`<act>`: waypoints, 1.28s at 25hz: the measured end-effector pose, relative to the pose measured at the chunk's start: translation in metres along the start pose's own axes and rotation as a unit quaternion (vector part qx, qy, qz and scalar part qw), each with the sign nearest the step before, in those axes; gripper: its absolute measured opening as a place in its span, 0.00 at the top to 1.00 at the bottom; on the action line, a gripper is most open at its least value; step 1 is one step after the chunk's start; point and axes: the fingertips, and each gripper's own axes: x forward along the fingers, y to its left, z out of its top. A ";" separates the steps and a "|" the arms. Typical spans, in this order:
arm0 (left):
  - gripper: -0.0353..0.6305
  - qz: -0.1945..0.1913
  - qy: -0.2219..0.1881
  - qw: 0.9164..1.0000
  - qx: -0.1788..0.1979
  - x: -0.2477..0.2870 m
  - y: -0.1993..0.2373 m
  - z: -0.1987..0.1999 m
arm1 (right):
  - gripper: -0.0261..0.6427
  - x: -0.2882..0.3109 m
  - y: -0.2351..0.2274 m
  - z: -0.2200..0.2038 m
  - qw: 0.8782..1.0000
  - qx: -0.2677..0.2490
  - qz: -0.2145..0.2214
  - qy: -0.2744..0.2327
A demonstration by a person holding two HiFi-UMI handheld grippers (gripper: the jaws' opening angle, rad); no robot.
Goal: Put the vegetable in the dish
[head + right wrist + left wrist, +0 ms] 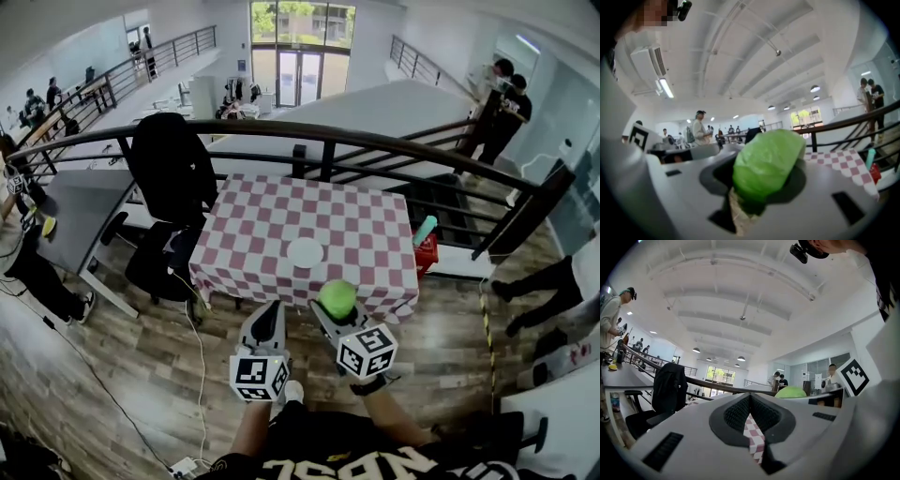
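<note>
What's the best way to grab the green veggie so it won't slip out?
Probably across its fat middle, coming from the side. The vegetable is a soft, rounded, leafy lump, and the right gripper holds it that way now: fingers pressed on two opposite sides, leafy end poking out ahead.

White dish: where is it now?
In the head view, the white dish sits on the checkered table, just beyond the green vegetable in the right gripper.

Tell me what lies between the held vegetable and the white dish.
Only bare checkered tablecloth, in the head view, separates the vegetable from the dish.
</note>
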 end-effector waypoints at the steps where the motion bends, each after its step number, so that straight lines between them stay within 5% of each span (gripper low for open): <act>1: 0.92 -0.006 0.000 1.000 0.001 0.008 0.005 0.004 | 0.71 0.009 -0.001 0.005 1.000 0.000 0.001 -0.001; 6: 0.92 -0.030 -0.004 1.000 -0.007 0.043 0.018 0.028 | 0.71 0.020 -0.003 0.044 1.000 -0.016 -0.009 -0.015; 10: 0.92 -0.034 -0.002 0.999 -0.005 0.084 0.028 -0.001 | 0.71 0.040 -0.037 0.030 1.000 -0.016 -0.008 -0.025; 15: 0.92 -0.066 0.011 0.998 0.000 0.103 0.006 0.010 | 0.71 0.030 -0.060 0.047 0.999 0.008 -0.024 -0.028; 22: 0.92 -0.060 0.024 0.998 0.009 0.167 0.055 -0.021 | 0.71 0.080 -0.143 0.030 0.999 0.030 -0.033 -0.029; 28: 0.92 -0.056 0.091 0.992 0.071 0.205 0.080 -0.051 | 0.71 0.101 -0.216 0.007 0.998 -0.034 0.001 0.051; 32: 0.92 -0.051 0.128 0.987 0.081 0.224 0.104 -0.074 | 0.71 0.117 -0.260 -0.030 0.991 -0.040 0.026 0.122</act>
